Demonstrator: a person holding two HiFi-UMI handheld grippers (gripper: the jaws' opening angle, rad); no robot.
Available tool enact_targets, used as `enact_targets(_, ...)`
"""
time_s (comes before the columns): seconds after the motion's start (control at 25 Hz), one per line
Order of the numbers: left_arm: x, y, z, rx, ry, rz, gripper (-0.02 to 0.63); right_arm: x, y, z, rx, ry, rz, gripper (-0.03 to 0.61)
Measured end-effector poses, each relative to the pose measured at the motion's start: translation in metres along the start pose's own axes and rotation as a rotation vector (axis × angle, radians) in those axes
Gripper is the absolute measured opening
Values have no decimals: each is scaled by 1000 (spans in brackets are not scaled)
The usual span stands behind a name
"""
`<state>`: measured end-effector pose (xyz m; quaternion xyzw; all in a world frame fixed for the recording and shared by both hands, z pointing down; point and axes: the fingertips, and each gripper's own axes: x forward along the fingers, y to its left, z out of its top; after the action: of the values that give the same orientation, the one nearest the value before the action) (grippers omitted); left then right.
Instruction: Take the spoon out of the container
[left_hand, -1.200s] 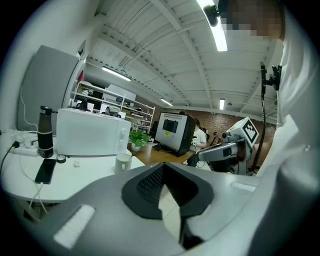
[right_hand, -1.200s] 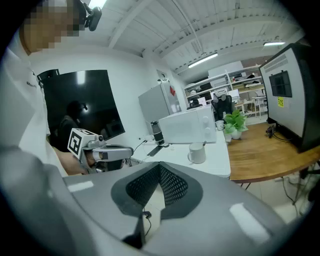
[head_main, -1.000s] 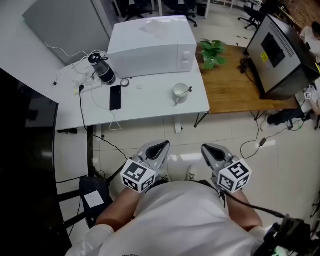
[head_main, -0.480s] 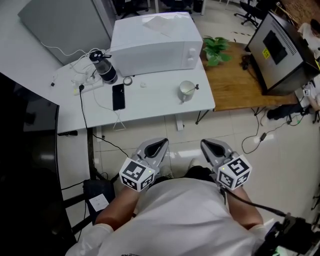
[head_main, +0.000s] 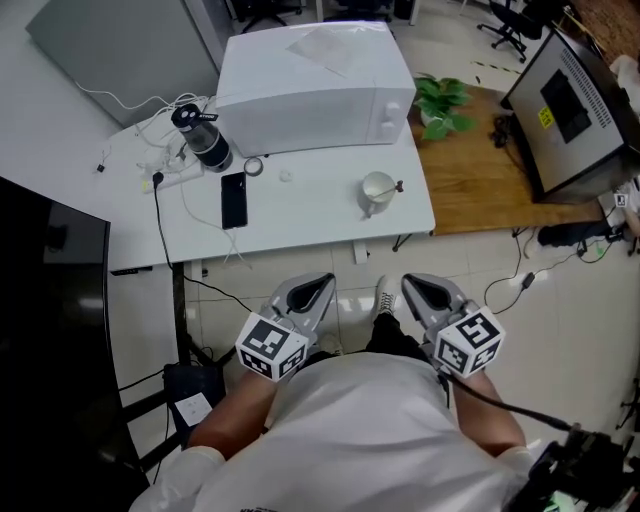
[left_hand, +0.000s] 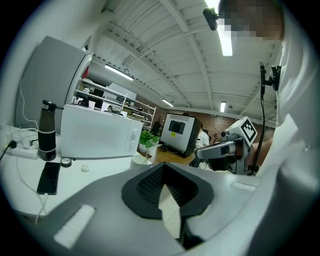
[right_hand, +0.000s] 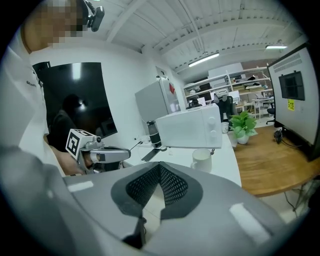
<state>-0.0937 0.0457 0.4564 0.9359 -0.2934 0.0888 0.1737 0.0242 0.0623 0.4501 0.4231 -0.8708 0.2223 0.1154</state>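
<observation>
Slim dark-tipped spoon (head_main: 394, 187) stands in the round white ceramic mug (head_main: 375, 192) nr the front right edge of the white surface (head_main: 300, 215), handle leaning up & right over the rim. Both grippers hang well short of it over the floor, jaws together w/ nothing in them. Right gripper (head_main: 412, 288) is nearer than left gripper (head_main: 322, 286), w/ the mug ahead and slightly left of it.

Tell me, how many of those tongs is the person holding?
2: the left tongs at lower left, the right tongs beside them, both over the floor short of the white table.
</observation>
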Motion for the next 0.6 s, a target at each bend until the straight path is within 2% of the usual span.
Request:
enact_targets(0.24, 49, 13, 14, 16, 14, 3, 4, 24, -46, 24, -11, 4, 48, 6)
enact_targets(0.6, 127, 45, 58, 7, 1, 110, 4, 43, -133, 75, -37, 6, 116, 6)
